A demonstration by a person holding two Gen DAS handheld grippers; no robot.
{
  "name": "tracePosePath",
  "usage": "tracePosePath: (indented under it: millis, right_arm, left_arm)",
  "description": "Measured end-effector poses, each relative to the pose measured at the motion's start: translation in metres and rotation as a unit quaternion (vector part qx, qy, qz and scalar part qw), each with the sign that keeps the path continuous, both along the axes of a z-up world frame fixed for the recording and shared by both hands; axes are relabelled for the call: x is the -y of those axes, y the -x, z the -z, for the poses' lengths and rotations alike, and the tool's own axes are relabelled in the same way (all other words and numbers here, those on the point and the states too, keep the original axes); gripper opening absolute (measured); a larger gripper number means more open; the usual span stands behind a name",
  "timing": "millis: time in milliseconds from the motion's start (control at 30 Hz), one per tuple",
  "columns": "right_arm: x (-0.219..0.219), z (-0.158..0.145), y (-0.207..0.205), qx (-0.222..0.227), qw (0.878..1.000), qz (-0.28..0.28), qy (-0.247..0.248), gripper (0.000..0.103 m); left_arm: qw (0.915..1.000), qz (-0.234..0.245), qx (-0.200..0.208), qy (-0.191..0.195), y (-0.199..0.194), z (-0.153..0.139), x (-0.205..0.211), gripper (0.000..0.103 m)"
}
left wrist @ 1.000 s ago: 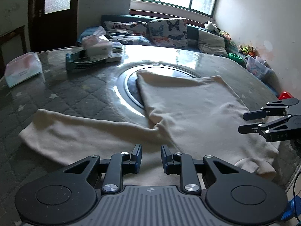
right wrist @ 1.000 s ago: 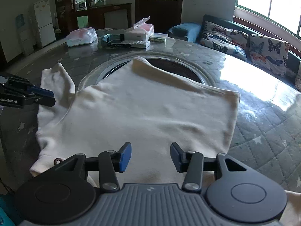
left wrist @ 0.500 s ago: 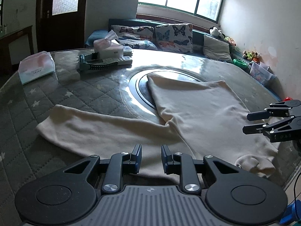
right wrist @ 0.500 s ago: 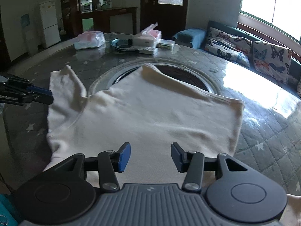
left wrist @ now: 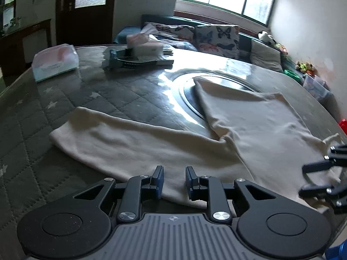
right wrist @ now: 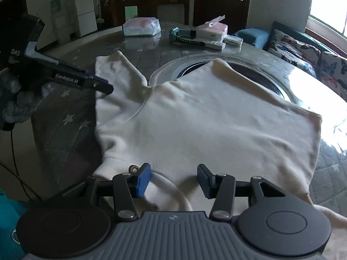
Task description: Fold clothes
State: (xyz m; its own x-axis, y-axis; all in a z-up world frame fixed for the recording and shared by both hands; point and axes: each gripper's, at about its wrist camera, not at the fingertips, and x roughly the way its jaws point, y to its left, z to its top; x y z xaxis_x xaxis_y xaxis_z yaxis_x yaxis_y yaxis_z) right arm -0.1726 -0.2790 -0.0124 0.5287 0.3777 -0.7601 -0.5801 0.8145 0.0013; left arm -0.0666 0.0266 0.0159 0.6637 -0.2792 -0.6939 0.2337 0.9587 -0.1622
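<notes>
I have a cream sweater (right wrist: 206,121) spread flat on the round table (left wrist: 91,99), its body lying partly over the table's steel ring (right wrist: 167,73), one sleeve (left wrist: 121,138) stretched out away from the ring. My left gripper (left wrist: 173,182) hangs over the sleeve's near edge with its jaws parted by a narrow gap and nothing between them — released. My right gripper (right wrist: 173,179) sits above the sweater's collar end, on the side of the garment away from the ring, jaws wide apart and empty; a drawstring with a metal eyelet (right wrist: 132,169) curls just under the blue pad. Beyond the ring, at the table's far edge, are a tissue box (right wrist: 211,31) and a wipes pack (right wrist: 142,27).
</notes>
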Motion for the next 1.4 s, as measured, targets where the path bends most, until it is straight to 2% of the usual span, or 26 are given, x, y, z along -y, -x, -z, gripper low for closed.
tracePosePath:
  millis: [100,233,300,433,533,667,733,933,1000,1133,1233,1400]
  right_arm:
    - [0.005,-0.003,0.003,0.002,1.000,0.008,-0.006,0.048]
    - [0.022,-0.009,0.006,0.011,0.999,0.036,-0.016,0.048]
    - [0.041,-0.010,0.006,0.015,0.997,0.072,-0.019,0.048]
    - [0.083,-0.007,0.006,0.017,0.987,0.155,-0.024,0.048]
    - [0.121,-0.002,0.008,0.020,0.973,0.228,-0.019,0.048]
    - [0.172,0.006,0.013,0.028,0.946,0.322,-0.005,0.048]
    - [0.192,0.008,0.013,0.029,0.934,0.355,-0.003,0.048]
    - [0.248,0.014,0.013,0.042,0.888,0.457,0.005,0.050]
    - [0.259,0.016,0.013,0.044,0.879,0.474,0.011,0.051]
    - [0.269,0.021,0.011,0.045,0.869,0.492,0.015,0.057]
    - [0.271,0.023,0.009,0.044,0.863,0.503,0.009,0.058]
    - [0.269,0.025,0.010,0.043,0.861,0.506,0.001,0.059]
  left_arm:
    - [0.9999,-0.009,0.000,0.004,-0.001,-0.003,-0.003,0.025]
    - [0.9998,0.007,0.013,0.011,0.004,-0.012,0.008,0.025]
    - [0.9995,0.021,0.018,0.016,0.007,-0.016,0.018,0.030]
    - [0.9977,0.058,0.025,0.026,0.009,-0.021,0.044,0.031]
    - [0.9956,0.084,0.028,0.029,0.009,-0.022,0.065,0.037]
    - [0.9929,0.111,0.025,0.036,0.009,-0.020,0.088,0.042]
    - [0.9918,0.121,0.023,0.036,0.009,-0.018,0.097,0.045]
    - [0.9884,0.146,0.019,0.039,0.011,-0.017,0.121,0.050]
    - [0.9873,0.154,0.017,0.037,0.012,-0.016,0.127,0.051]
    - [0.9857,0.165,0.014,0.033,0.013,-0.013,0.136,0.051]
    - [0.9849,0.170,0.013,0.032,0.014,-0.013,0.140,0.055]
    - [0.9836,0.177,0.012,0.030,0.017,-0.012,0.146,0.058]
